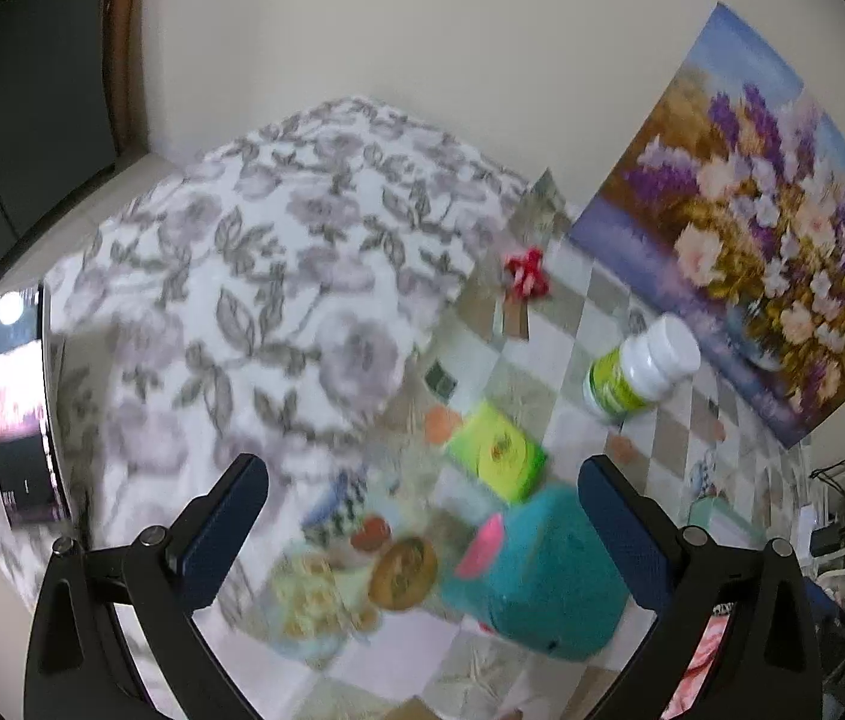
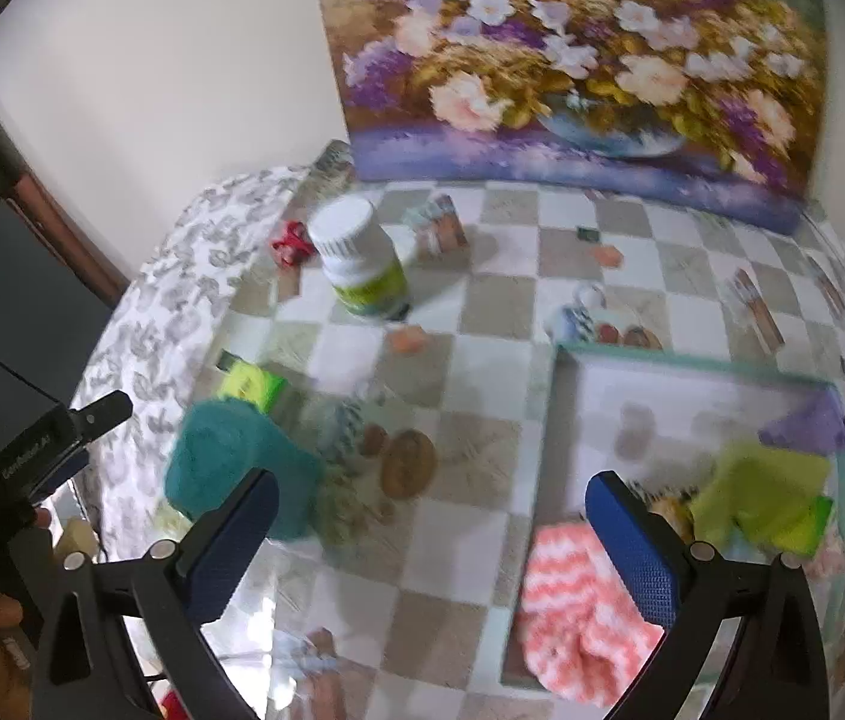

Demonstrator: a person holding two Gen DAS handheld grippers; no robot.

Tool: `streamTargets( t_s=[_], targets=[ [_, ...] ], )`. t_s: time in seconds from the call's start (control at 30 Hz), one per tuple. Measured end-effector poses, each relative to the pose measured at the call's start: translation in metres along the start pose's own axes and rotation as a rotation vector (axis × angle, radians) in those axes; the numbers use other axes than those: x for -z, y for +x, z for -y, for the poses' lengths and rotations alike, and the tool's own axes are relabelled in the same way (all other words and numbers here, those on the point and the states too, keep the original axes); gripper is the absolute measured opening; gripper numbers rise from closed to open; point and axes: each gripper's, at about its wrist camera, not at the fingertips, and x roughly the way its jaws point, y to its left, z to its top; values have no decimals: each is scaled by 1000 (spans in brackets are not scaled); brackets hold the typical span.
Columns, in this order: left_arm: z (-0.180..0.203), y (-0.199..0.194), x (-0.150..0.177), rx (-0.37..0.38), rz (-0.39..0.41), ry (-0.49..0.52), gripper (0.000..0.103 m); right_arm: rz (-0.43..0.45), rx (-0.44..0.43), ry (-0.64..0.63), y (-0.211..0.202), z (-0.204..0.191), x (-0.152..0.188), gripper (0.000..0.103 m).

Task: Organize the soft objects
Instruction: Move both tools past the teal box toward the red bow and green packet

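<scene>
On the checkered worktop: clutter, both views motion-blurred
Left tool [image 1: 422,516]: released, jaws spread wide, empty, hovers over the teal soft piece
Right tool [image 2: 431,531]: released, jaws wide, empty, above the worktop between teal piece and tray
Teal soft piece [image 1: 533,576]: lies on the worktop, pink patch on one side, just beside the green box [image 1: 497,459]; in the right view it sits left of the tray, apart from it
Tray [image 2: 548,420]: pale rim, already holds the pink-white knit [image 2: 578,600], a yellow-green cloth [image 2: 764,498], a purple piece [image 2: 806,423]
Hard items: pill bottle [image 2: 362,267] stands upright, well apart from the tray
Handling guess: teal piece looks light, plush, squashy, not slippery; pinch mid-body across a narrow fold, jaws can close deep
Risk: the green box gets nudged
</scene>
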Motion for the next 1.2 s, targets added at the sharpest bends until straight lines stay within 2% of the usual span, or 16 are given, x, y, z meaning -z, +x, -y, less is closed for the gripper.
streamTargets(
  t_s=[0.1, 0.2, 0.37, 0.83, 1.07, 1.2],
  targets=[
    [-5, 3, -16, -8, 11, 40, 103, 4, -1, -15, 3, -12, -17, 103],
    [-10, 10, -28, -5, -5, 66, 103, -9, -37, -37, 9, -24, -31, 103],
    [-9, 31, -40, -5, -71, 116, 103, -86, -98, -85, 32, -55, -53, 103],
    [-38, 89, -49, -68, -293, 22, 103, -331, -132, -248, 125, -116, -73, 103],
    [-47, 102, -47, -76, -344, 25, 103, -417, -174, -302, 156, -136, -80, 103],
    [-52, 104, -50, -84, -345, 22, 103, -450, -173, -384, 168, -152, -79, 103]
  ],
)
